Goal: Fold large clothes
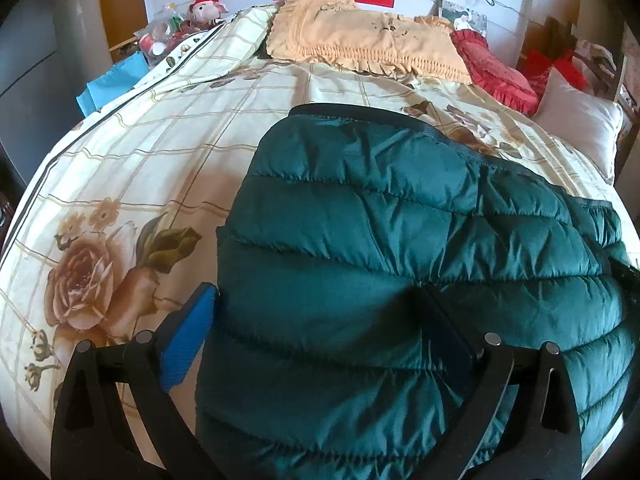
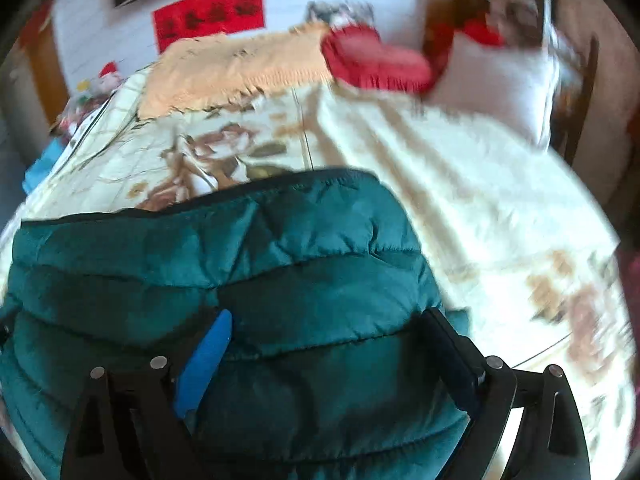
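- The green quilted jacket [image 1: 400, 264] lies on the bed [image 1: 152, 152], folded into a thick block, and it fills the lower centre and lower right of the left wrist view.
- The left hand-held gripper [image 1: 320, 308] is spread wide; its blue finger [image 1: 186, 344] stands just beside the jacket's left edge, and the other finger rests over the fabric in the lower centre.
- In the right wrist view, which is blurred, the jacket [image 2: 224, 280] takes the lower left and centre of the frame.
- The right hand-held gripper [image 2: 328, 336] is also spread, with both fingers over the jacket; the jacket's right edge is near the dark finger.
- A yellow fringed pillow [image 1: 360, 40] and a red cushion [image 1: 496, 68] lie at the top of the frame, well apart from the jacket.
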Tool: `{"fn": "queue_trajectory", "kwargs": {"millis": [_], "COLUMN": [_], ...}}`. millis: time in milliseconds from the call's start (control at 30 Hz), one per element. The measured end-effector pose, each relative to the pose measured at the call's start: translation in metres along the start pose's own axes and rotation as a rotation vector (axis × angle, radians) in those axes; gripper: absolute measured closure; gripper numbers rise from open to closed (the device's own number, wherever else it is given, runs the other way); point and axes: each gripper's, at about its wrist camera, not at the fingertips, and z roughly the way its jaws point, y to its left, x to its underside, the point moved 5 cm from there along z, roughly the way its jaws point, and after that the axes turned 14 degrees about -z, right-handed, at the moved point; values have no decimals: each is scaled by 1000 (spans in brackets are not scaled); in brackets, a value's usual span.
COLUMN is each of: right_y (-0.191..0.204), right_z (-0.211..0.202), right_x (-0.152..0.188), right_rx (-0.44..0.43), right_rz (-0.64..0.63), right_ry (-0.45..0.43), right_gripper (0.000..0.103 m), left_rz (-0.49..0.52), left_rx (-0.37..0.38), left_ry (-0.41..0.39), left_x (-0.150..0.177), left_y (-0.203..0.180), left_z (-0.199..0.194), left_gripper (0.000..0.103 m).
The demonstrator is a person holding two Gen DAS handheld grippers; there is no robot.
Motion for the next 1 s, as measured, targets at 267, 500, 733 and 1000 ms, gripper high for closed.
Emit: {"fn": "queue_trajectory", "kwargs": {"millis": [267,500,733,1000], "right_y": [-5,-11,-13,-12], "right_z": [-27,-105,-131,-116], "right_x": [6,52,129,179], "right_rx": [-46,-189,-237,-286], "right_rz": [30,65,114,211], "right_ry": [-38,-131,-69,-27], "right_gripper": [7,0,0,0], "left_rz": [-62,-73,-60,-92], "left_rx": [39,86,106,123], "left_ry": [34,3,4,37], "left_x": [2,29,70,101], "left_y": [14,37,56,68], "left_z": [-8,-56,-83,-86], "left_gripper": [1,1,1,1]}}
